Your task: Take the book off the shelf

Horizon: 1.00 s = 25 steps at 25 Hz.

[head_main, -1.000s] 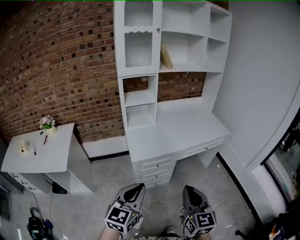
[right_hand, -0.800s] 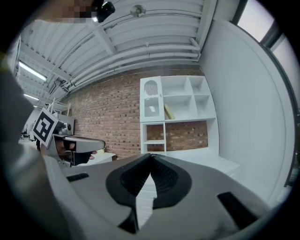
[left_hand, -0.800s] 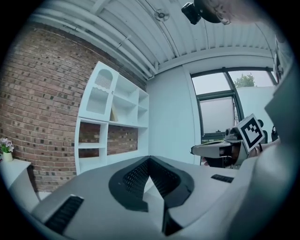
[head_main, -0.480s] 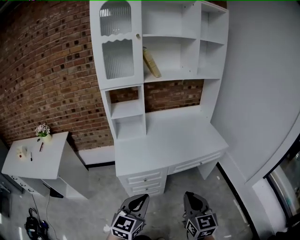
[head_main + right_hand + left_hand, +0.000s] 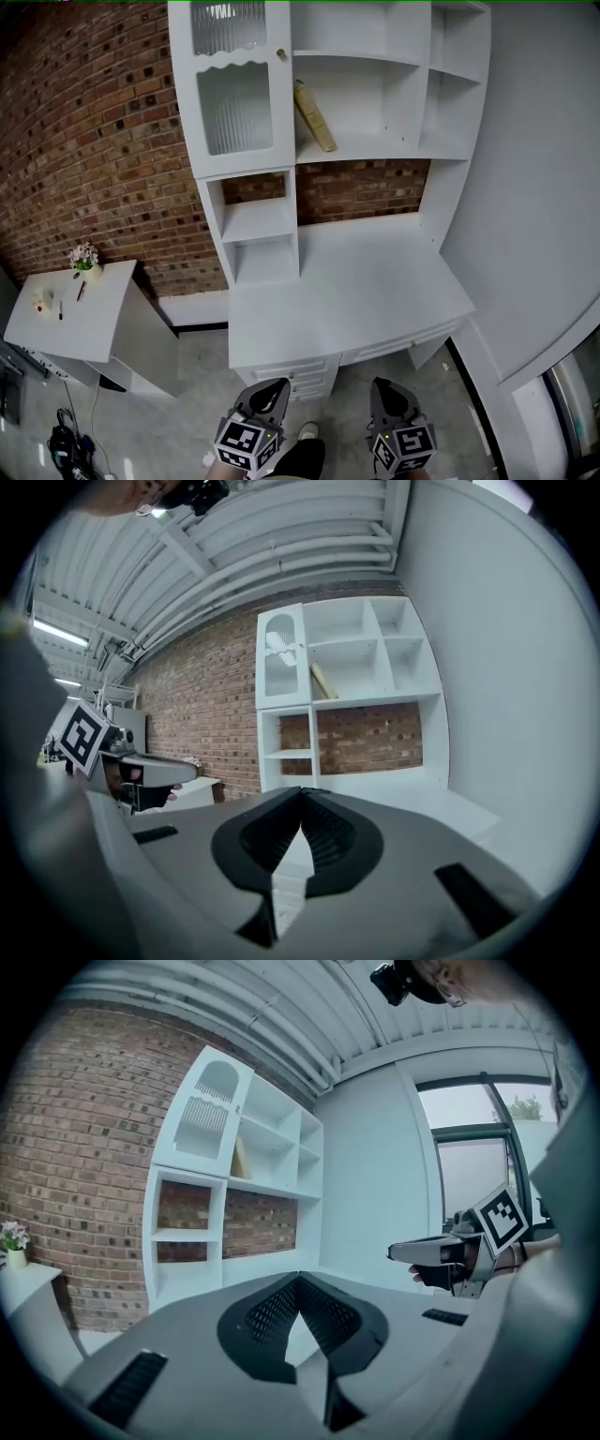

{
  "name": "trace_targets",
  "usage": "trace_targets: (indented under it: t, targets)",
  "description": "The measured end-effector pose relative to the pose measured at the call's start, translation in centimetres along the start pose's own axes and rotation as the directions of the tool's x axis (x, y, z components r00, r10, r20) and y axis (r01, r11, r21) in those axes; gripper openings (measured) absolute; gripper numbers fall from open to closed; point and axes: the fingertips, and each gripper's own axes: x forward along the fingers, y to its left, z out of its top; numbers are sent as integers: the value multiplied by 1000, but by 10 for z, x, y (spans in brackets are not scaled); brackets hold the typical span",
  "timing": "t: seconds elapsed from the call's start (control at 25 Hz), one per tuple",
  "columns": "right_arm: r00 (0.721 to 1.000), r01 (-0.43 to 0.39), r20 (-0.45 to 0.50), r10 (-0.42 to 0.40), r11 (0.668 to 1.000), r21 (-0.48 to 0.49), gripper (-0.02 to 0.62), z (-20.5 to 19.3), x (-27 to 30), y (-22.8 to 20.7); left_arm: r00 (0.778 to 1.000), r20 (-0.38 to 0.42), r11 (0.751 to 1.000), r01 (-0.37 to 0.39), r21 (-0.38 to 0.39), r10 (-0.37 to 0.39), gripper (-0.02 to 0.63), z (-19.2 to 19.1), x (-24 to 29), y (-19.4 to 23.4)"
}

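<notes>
A tan book (image 5: 314,116) leans tilted against the cabinet wall on an open shelf of the white desk hutch (image 5: 375,141); it also shows small as the book (image 5: 240,1160) and the book (image 5: 322,682) in the two gripper views. Both grippers hang low in front of the desk, far below the book. My left gripper (image 5: 275,388) has its jaws together with nothing between them, seen from its own camera as the left gripper (image 5: 299,1279). My right gripper (image 5: 382,386) is shut and empty too, its tips meeting at the right gripper (image 5: 302,792).
The white desk (image 5: 347,291) with drawers (image 5: 309,375) stands against a brick wall (image 5: 94,141). A glass-door cabinet (image 5: 232,103) sits left of the book. A low white side table (image 5: 70,314) with a small flower pot (image 5: 84,258) is at the left. A white wall (image 5: 544,187) bounds the right.
The desk and hutch have grown larger and shifted in the head view as both grippers moved toward the desk. Both stay shut and empty.
</notes>
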Motion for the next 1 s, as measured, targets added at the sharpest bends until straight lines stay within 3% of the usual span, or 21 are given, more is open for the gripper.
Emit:
trace_targets:
  t: [0.36, 0.68, 1.0]
  targets:
    - [999, 36, 10, -36, 999, -38, 8, 49, 143, -55, 997, 67, 999, 48, 20, -49, 14, 62, 138, 87]
    - [999, 14, 34, -11, 997, -71, 8, 85, 264, -74, 995, 103, 1000, 10, 16, -12, 14, 95, 217, 171]
    - [990, -64, 113, 80, 988, -141, 8, 141, 346, -83, 989, 133, 998, -67, 22, 63, 14, 119, 258, 209]
